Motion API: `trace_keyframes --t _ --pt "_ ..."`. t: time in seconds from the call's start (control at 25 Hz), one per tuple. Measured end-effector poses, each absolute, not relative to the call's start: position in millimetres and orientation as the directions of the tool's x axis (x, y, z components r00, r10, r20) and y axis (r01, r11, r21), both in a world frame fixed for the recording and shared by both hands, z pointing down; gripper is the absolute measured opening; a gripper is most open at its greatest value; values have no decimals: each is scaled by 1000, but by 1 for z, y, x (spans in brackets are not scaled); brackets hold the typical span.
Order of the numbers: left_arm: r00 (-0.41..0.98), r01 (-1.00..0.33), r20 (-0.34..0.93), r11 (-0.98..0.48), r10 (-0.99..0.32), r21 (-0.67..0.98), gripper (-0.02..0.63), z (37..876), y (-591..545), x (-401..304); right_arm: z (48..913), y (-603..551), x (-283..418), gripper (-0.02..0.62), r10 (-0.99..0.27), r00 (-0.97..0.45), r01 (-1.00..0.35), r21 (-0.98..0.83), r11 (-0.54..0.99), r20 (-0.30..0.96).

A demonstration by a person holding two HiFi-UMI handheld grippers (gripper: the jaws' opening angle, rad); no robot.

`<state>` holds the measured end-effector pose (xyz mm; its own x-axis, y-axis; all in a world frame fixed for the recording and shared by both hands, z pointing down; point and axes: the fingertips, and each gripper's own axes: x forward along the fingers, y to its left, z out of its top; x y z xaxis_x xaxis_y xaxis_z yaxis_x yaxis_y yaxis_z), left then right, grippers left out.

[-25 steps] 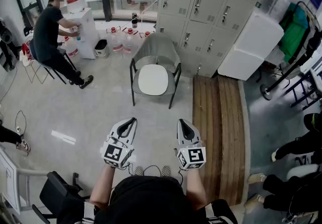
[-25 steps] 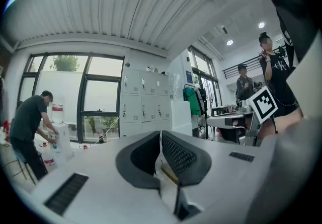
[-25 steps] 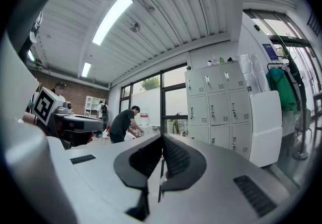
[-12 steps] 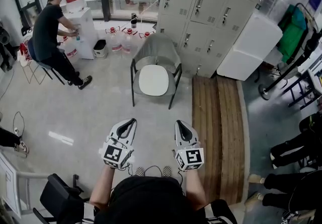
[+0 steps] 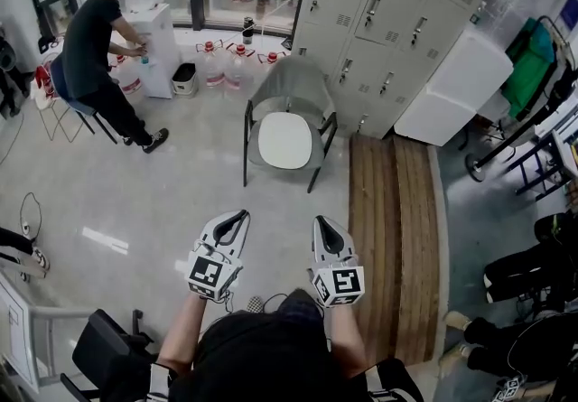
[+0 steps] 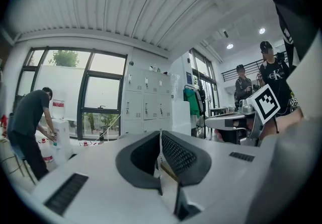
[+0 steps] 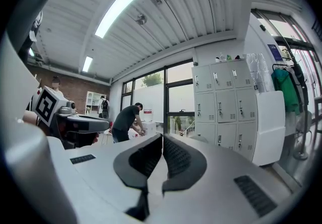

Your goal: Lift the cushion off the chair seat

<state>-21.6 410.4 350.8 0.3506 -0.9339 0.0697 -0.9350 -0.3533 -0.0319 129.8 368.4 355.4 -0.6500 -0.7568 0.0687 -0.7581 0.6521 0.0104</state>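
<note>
Left gripper (image 5: 237,215) and right gripper (image 5: 322,221): jaws closed together and empty, both held level, well apart from the white cushion (image 5: 284,140) lying flat on the grey chair (image 5: 291,84) seat

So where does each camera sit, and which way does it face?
Head view: on the head, facing steeply down at chair and cushion; shows forearms, left gripper, right gripper.
Left gripper view: on that gripper, level along its shut jaws toward lockers.
Right gripper view: the same, on the right gripper.
Both gripper views share lockers and a person by the window.
</note>
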Motion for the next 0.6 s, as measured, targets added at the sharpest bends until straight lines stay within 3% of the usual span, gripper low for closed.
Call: trace_keyframes --t 0.6 --pt "304 -952 61 -305 -951 -7 28 361 318 -78 373 269 72 30 -729 -680 -731 -2 682 82"
